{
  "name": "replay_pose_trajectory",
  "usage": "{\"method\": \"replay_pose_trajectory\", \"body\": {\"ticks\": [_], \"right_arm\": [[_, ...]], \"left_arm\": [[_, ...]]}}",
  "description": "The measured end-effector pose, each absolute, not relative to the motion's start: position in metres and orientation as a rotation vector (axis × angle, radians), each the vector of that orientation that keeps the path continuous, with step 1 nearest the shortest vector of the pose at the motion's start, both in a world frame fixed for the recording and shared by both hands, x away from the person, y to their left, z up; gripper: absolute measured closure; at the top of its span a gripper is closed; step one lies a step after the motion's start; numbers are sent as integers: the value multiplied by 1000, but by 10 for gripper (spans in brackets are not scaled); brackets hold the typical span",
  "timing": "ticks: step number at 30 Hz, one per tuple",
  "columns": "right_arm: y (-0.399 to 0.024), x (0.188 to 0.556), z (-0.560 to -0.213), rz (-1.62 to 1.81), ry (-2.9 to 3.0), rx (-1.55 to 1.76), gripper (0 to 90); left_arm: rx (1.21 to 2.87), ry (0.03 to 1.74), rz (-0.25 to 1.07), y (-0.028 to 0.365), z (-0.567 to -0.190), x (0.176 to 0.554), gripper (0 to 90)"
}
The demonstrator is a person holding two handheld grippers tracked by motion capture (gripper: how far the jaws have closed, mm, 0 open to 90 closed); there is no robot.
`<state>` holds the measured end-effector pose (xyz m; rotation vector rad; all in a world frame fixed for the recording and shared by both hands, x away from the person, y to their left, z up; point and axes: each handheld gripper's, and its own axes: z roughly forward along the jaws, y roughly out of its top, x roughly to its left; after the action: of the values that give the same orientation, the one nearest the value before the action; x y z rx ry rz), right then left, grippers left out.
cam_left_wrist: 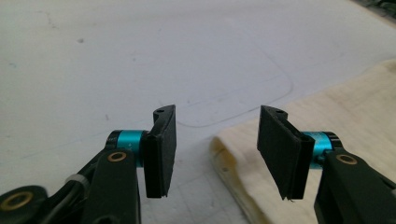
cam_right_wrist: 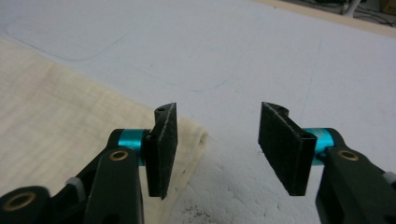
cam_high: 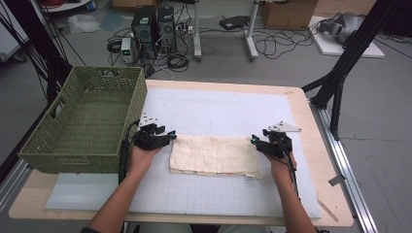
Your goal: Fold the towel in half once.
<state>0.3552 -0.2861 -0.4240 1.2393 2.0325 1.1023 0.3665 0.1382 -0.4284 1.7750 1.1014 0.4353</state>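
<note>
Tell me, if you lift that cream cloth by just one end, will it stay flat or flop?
Probably flop. The cream cloth lies folded flat on the white mat with soft rounded edges, so it looks limp, not stiff. It seems thin and likely light. Pushed, it would probably bunch up rather than slide whole.

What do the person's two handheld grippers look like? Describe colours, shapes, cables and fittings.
Both the left gripper and the right gripper are black, each topped by a grey three-cornered plate. Each has two flat black rectangular jaws on turquoise metal collars, with brass-coloured pivot bushings. A black cable trails from each along the forearm.
</note>
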Motion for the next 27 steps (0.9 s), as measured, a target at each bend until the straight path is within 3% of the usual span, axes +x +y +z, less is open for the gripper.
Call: {"method": "replay_pose_trajectory", "body": {"ticks": [4, 8, 12, 27], "right_arm": [[-293, 342, -418, 1184, 2014, 1229, 332], [-295, 329, -417, 1182, 2030, 1197, 267], [-301, 316, -416, 1199, 1995, 1185, 114], [-309, 310, -412, 1212, 2040, 1114, 113]], "left_arm": [[1725, 1003, 332, 143, -424, 357, 443], [1682, 955, 295, 144, -420, 350, 342], [1651, 911, 323, 145, -416, 343, 190], [1673, 867, 315, 144, -417, 339, 224]]}}
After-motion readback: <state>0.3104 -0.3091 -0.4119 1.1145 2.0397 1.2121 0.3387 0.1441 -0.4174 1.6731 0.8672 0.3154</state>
